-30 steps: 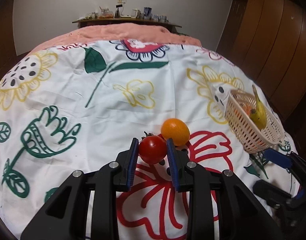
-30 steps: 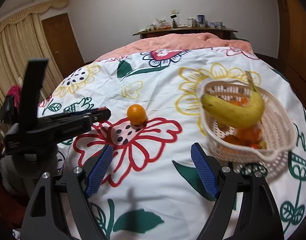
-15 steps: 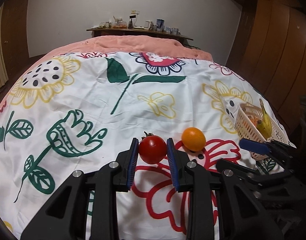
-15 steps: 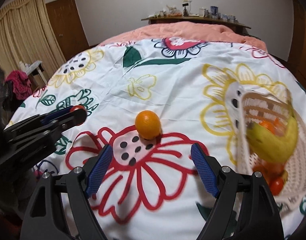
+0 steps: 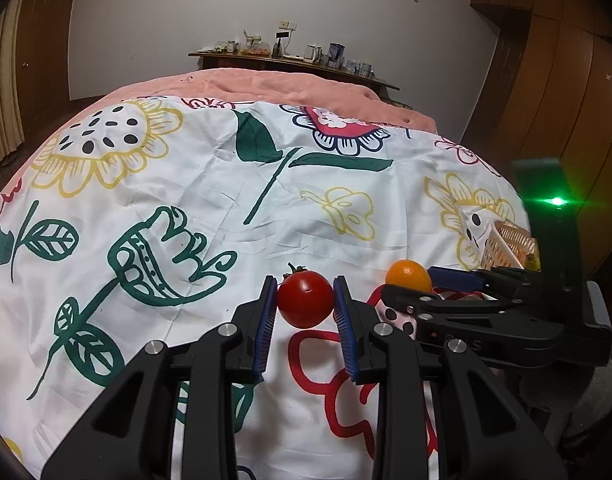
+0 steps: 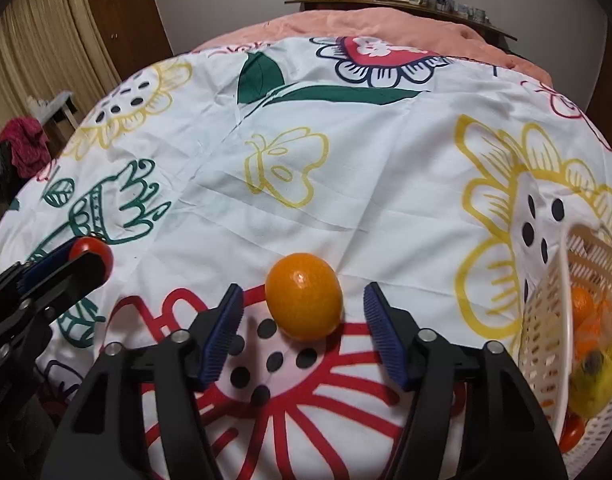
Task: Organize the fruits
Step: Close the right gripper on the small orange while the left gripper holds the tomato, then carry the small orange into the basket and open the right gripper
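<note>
My left gripper (image 5: 305, 305) is shut on a red tomato (image 5: 305, 298) and holds it above the flowered bedspread; the tomato also shows in the right wrist view (image 6: 93, 249). My right gripper (image 6: 302, 312) is open, its blue pads on either side of an orange (image 6: 304, 295) that lies on the red flower print. The orange also shows in the left wrist view (image 5: 408, 275), with the right gripper (image 5: 433, 280) reaching to it. A white plastic basket (image 6: 545, 312) at the right edge holds oranges and a banana (image 6: 597, 384).
The bedspread (image 6: 345, 168) covers a bed with a pink blanket (image 5: 274, 84) at its far end. A shelf with small items (image 5: 290, 56) stands against the back wall. Wooden wardrobe doors (image 5: 565, 92) are on the right, curtains (image 6: 34, 48) on the left.
My right gripper has moved left and closer to the orange, which now sits between its open pads. My left gripper still holds the tomato and has swung left, away from the basket.
</note>
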Demonstrator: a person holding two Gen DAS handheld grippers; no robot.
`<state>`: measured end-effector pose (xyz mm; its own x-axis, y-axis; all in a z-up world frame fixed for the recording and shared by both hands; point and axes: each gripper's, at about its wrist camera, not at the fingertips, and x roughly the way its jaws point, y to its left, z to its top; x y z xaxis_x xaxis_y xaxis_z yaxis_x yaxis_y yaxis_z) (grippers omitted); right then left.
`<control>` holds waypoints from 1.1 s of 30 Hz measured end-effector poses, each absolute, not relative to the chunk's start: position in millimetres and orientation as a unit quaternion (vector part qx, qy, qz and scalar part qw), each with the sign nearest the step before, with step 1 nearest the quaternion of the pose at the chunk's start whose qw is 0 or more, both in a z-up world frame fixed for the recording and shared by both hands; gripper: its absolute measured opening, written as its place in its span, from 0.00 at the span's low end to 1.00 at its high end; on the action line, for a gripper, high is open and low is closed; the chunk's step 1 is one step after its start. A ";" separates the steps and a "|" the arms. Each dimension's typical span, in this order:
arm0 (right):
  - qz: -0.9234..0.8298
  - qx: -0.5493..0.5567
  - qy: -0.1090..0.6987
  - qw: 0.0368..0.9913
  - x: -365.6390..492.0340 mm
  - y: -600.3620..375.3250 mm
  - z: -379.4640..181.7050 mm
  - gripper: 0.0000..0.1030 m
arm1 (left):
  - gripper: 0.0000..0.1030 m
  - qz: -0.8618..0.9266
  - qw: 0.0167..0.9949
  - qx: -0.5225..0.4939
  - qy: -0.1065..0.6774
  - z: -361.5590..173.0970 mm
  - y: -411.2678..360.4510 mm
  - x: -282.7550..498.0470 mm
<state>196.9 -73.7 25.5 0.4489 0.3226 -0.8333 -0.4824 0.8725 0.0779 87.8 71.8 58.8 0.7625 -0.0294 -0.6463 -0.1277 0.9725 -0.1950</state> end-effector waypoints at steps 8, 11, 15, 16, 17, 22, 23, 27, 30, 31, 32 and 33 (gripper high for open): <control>0.229 -0.102 0.477 0.842 203.3 -66.0 18.4 0.39 | 0.29 0.028 0.931 -0.117 0.344 57.8 72.8 87.7; 0.228 -0.103 0.475 0.843 202.1 -66.3 19.3 0.38 | 0.29 0.029 0.931 -0.117 0.344 57.8 72.8 87.8; 0.228 -0.112 0.466 0.848 194.9 -65.2 22.6 0.38 | 0.29 0.029 0.931 -0.118 0.344 57.5 72.6 87.9; 0.229 -0.110 0.463 0.849 192.1 -65.9 24.4 0.38 | 0.29 0.029 0.931 -0.119 0.345 57.2 73.1 87.7; 0.231 -0.108 0.460 0.850 189.3 -67.0 26.3 0.38 | 0.29 0.029 0.931 -0.118 0.345 56.8 73.0 87.9; 0.241 -0.099 0.442 0.858 173.1 -72.7 39.9 0.38 | 0.29 0.029 0.931 -0.117 0.345 56.3 72.6 88.1; 0.243 -0.096 0.439 0.859 170.4 -74.5 42.9 0.38 | 0.29 0.029 0.931 -0.116 0.344 55.9 72.4 88.2; 0.248 -0.088 0.429 0.864 159.7 -79.8 53.8 0.38 | 0.29 0.029 0.931 -0.116 0.345 56.2 71.6 88.1; 0.250 -0.078 0.423 0.867 152.5 -85.3 60.4 0.38 | 0.29 0.029 0.931 -0.115 0.344 56.2 71.0 88.0; 0.251 -0.073 0.420 0.869 148.7 -88.4 63.9 0.38 | 0.29 0.029 0.931 -0.115 0.344 56.3 70.9 88.0; 0.251 -0.070 0.419 0.870 146.7 -90.1 65.4 0.38 | 0.29 0.029 0.931 -0.115 0.344 56.5 70.5 88.0; 0.251 -0.066 0.416 0.871 144.1 -92.8 68.1 0.38 | 0.29 0.029 0.931 -0.115 0.345 56.4 70.4 88.0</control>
<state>144.1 -92.8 68.1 0.5272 0.3831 -0.7585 -0.4926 0.8651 0.0945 88.0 70.4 56.4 0.7608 -0.0252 -0.6485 -0.1328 0.9721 -0.1935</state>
